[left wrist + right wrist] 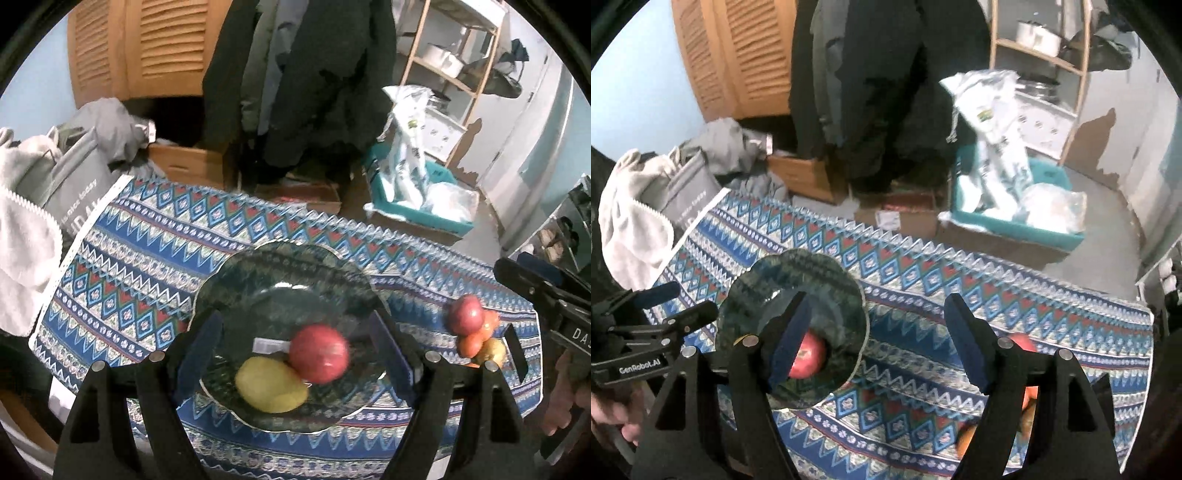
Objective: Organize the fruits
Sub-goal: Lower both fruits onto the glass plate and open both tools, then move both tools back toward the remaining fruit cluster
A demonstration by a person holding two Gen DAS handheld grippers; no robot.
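On plate (258, 280), glass, dark, scalloped: red apple (318, 353) touched yellow mango (271, 384). Loose fruit pile (476, 330) at 3 o'clock on patterned tabletop (147, 240). Left tool (295, 354) apart, empty; right tool (882, 343) apart, empty. Fruit likely firm, smooth, rollable; grip across middle.

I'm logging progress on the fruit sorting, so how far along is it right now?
Done: a red apple and a yellow fruit lie on the green glass plate. In hand: nothing; the left gripper and right gripper are both open and empty. Left: a second red apple, orange fruits and a yellowish fruit sit clustered on the patterned cloth.
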